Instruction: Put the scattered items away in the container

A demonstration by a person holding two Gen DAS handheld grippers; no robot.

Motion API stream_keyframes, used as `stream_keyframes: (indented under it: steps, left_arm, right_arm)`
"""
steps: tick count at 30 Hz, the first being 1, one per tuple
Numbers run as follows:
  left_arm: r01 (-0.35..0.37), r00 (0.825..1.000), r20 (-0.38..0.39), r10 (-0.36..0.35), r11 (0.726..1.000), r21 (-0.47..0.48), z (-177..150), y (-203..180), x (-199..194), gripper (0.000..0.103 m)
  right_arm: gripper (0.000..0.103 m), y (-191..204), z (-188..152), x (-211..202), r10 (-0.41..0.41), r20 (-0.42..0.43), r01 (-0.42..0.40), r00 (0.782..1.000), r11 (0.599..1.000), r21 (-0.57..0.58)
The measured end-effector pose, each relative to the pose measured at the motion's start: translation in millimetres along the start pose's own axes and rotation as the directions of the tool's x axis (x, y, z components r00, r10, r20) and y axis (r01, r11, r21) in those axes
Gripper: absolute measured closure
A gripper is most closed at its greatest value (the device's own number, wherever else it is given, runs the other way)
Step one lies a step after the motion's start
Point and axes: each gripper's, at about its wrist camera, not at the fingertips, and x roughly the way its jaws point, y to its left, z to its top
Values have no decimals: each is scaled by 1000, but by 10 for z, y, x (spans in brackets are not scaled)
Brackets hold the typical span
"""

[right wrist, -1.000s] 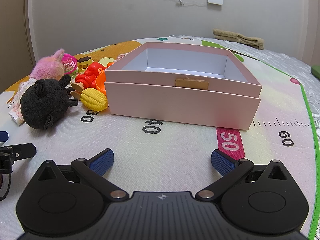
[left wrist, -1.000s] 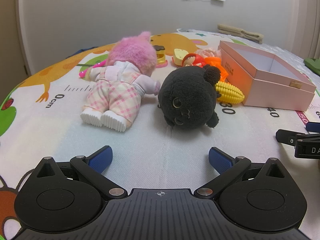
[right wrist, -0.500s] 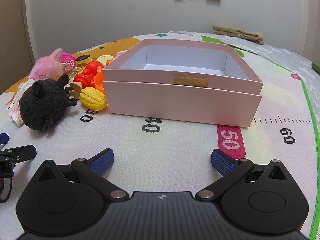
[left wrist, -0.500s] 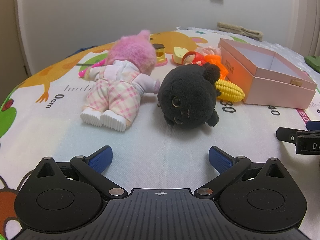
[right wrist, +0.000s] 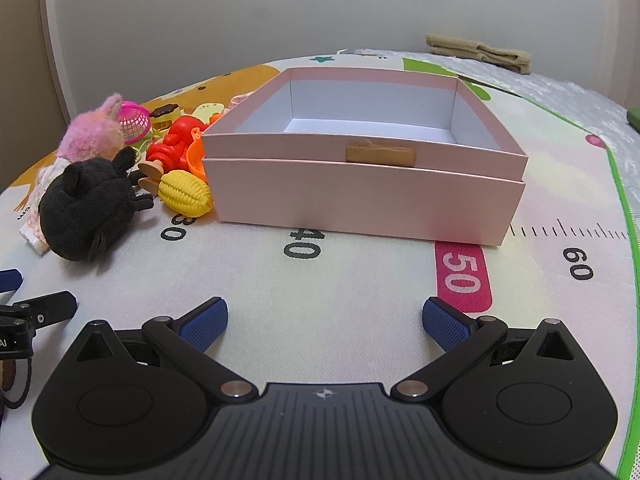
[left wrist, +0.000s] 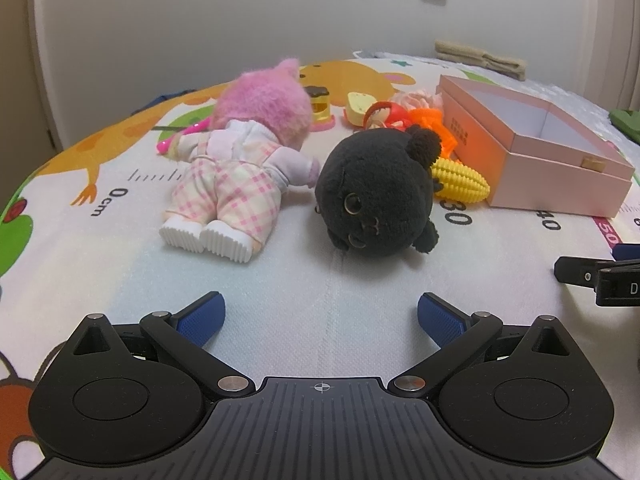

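Note:
A black plush toy (left wrist: 376,192) lies on the play mat straight ahead of my left gripper (left wrist: 321,316), which is open and holds nothing. Left of it a pink-haired doll (left wrist: 240,160) in checked trousers lies face down. A yellow toy corn (left wrist: 460,178) and red and orange plastic toys (left wrist: 404,118) lie between the plush and the pink box (left wrist: 560,184). My right gripper (right wrist: 325,318) is open and empty, facing the open pink box (right wrist: 360,196), whose white inside holds nothing. The black plush (right wrist: 86,210) and corn (right wrist: 184,198) lie to its left.
The printed play mat (right wrist: 320,272) carries a ruler scale. A folded beige cloth (right wrist: 478,52) lies at the far edge by the wall. A pink mesh ball (right wrist: 135,122) and small toy food pieces (left wrist: 318,106) lie behind the doll. The other gripper's finger (left wrist: 588,274) shows at the right edge.
Both grippers have edged slightly forward and lower over the mat, so the toys and box look a little nearer. Nothing has been gripped or moved.

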Motion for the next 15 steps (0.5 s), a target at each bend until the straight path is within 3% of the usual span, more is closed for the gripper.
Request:
stream_keyframes:
  steps: [15]
  left_arm:
    - [1,1000,-6,-1,1000,4,3,2,-1,0]
  right_arm:
    - [0,-1,3,-3,-2,0,2,1000,1000,-2]
